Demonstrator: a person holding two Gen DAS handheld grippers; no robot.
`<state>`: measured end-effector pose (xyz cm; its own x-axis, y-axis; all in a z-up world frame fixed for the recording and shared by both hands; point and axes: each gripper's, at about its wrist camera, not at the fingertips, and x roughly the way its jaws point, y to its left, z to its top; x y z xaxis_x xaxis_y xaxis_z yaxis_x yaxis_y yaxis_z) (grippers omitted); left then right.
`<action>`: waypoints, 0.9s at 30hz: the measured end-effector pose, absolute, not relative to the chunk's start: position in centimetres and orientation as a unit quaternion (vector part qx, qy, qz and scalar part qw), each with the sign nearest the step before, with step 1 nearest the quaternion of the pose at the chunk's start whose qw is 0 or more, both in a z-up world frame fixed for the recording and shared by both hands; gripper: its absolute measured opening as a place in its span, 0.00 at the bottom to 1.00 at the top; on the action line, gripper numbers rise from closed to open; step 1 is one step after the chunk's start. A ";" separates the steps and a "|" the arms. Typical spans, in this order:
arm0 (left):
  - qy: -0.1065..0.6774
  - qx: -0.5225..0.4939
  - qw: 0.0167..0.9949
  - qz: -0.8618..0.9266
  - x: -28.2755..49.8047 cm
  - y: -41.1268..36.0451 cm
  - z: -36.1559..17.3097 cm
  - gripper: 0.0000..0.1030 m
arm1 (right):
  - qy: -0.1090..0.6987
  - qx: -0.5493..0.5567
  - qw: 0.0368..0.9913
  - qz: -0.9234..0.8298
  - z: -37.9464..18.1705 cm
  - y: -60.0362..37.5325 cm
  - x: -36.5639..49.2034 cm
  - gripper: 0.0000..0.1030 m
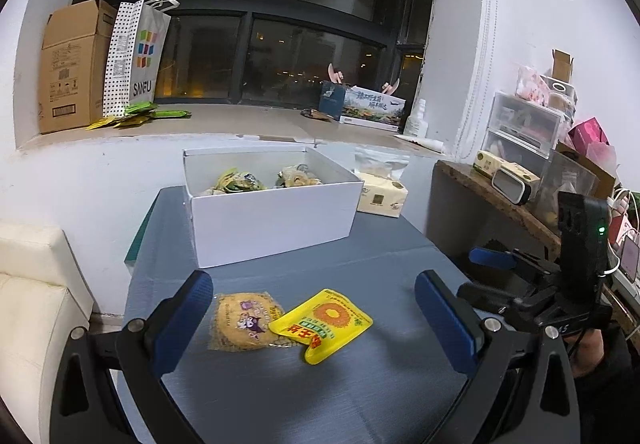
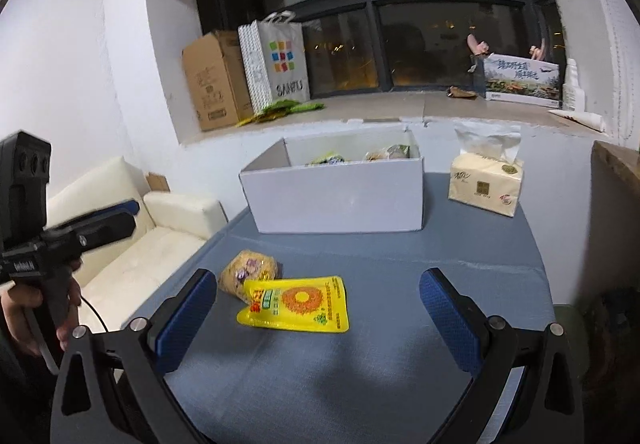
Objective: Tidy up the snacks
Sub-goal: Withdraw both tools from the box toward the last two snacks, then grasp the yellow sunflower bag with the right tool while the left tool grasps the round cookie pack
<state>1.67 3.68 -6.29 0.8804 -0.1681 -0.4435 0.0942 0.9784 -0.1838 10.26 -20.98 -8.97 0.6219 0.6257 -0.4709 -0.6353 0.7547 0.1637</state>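
On the grey table [image 1: 360, 268], in front of the white box [image 1: 276, 219], I see two loose packets: a yellow sunflower-print pouch [image 1: 326, 322] lying partly over a clear-wrapped biscuit [image 1: 244, 320]. The box already holds several snacks. My left gripper [image 1: 314, 318] and right gripper [image 2: 318, 318] both stand wide and hold nothing. I judge the pouch light, soft and slick; its raised, curled edge is the best place to pinch. The biscuit is probably brittle, so I would grip it lightly by the wrapper seam.
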 end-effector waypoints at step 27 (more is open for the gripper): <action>0.268 -0.108 0.956 -0.043 0.8 7.7 -10.1 1.00 | 0.341 -0.355 0.694 0.526 -20.4 -4.3 17.5 1.00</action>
